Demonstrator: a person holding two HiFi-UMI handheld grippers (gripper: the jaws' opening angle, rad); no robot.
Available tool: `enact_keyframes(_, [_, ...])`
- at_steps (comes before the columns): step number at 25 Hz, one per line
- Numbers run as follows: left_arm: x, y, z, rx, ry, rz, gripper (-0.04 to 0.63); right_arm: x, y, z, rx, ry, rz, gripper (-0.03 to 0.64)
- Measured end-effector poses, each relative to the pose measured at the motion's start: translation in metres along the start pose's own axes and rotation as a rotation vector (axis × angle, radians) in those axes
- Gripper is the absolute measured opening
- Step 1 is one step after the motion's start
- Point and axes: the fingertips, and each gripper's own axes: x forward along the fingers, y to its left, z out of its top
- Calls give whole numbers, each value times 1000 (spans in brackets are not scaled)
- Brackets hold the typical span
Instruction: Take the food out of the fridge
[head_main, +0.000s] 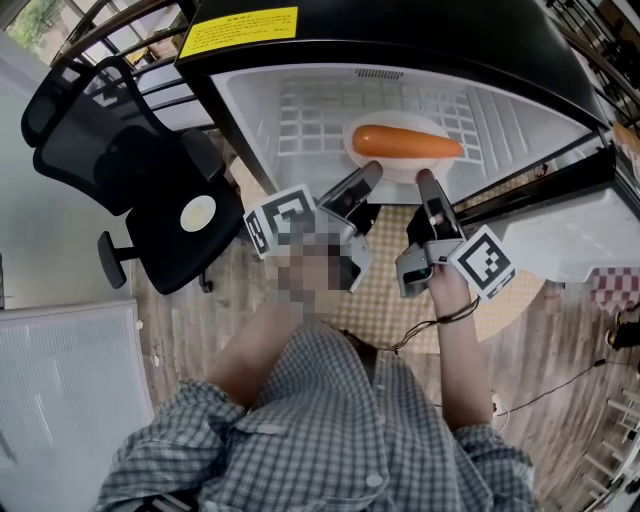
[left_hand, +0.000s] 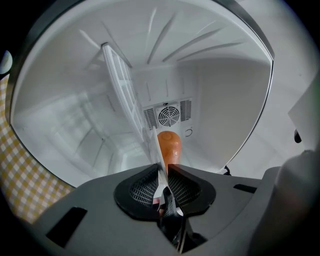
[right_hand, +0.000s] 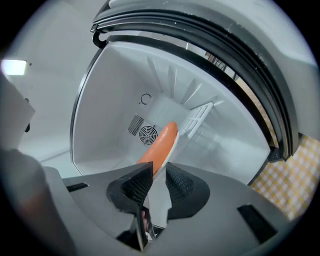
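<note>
Looking steeply down on a small black fridge (head_main: 400, 30), standing open on a wooden floor (head_main: 560, 420) for reaching straight into its white inside. Showing a black office chair (head_main: 130, 165) to the left of the fridge, well apart from the work and blocking nothing. Showing the fridge door (head_main: 585, 235) swung wide to the right, leaving the whole mouth free for two tools at once. Showing a white wire shelf (head_main: 320, 115) inside the fridge, bearing a white plate (head_main: 400, 169) near the front edge, within easy reach. Carrying the food on that plate: one long orange sausage (head_main: 405, 143), lying crosswise inside the fridge, probably being fetched plate and all to spare it any squeezing. Reaching level into the fridge mouth with the left gripper (left_hand: 162, 169), clamping its mesh pads (left_hand: 143, 190) tight on the plate's near rim, seen edge-on as a thin white line between them; judging this a firm pinch, taken at the rim to keep clear of the sausage. Reaching in just beside it, on the door side of the fridge, with the right gripper (right_hand: 156, 170), straddling the same rim with pads (right_hand: 136, 188) standing apart and not visibly pressing; likely lining up a second hold for sharing the load and keeping the plate from tipping. Remaining to be done, by this reading: closing that second grip and drawing the plate level out of the fridge.
</note>
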Motion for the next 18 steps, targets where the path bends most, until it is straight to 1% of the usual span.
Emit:
enact_keyframes(3, [1,-3,-10,10,37,-12,61,-13,-3,2,-27,-13,-26,77])
enact_keyframes(8, [1,-12,-32,24,110,-40,61,-40,-5,5,-37,-46,-63,77])
enact_keyframes(12, [1,-19,-49,17,156,-72,61,-61,-6,8,-75,-68,-98,75])
enact_keyframes(18, [0,-21,-79,32,254,-93,61,-94,-16,3,-49,-103,-160,74])
